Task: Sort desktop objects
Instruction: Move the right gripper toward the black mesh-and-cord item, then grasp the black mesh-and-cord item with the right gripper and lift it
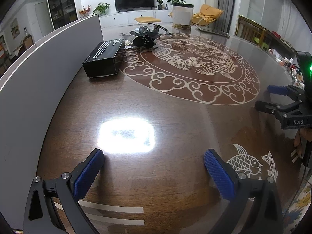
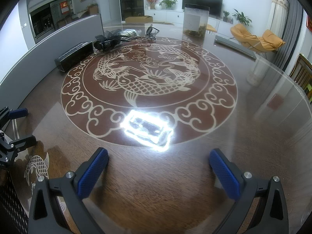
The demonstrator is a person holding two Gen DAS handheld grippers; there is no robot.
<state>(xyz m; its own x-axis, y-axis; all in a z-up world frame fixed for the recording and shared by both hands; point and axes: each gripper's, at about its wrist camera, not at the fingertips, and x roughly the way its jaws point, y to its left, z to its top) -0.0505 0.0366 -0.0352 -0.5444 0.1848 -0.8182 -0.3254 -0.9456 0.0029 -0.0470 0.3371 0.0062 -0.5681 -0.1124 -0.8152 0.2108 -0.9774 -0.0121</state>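
Observation:
A black box [image 1: 104, 58] [image 2: 75, 54] lies on the far left of the brown table [image 1: 175, 120] [image 2: 253, 136], beside a grey board [image 1: 39, 78]. Behind it sit a black mesh bow hair clip [image 1: 145, 37] [image 2: 109, 39], a clear packet [image 2: 130, 32] and black glasses [image 2: 151, 31]. My left gripper [image 1: 154, 167] hovers open over the near table with nothing between its blue fingers [image 1: 87, 173]. My right gripper [image 2: 159, 167] is open too, also holding nothing. It also shows at the right edge of the left wrist view [image 1: 273, 97]. The left gripper [image 2: 17, 124] shows at the left edge of the right wrist view.
A tall clear jar [image 1: 182, 15] [image 2: 196, 20] with a black lid stands at the far side. A flat grey slab [image 2: 234, 45] lies at the far right. The grey board [image 2: 48, 44] walls the table's left edge. Lamp glare [image 2: 148, 130] reflects off the glossy top.

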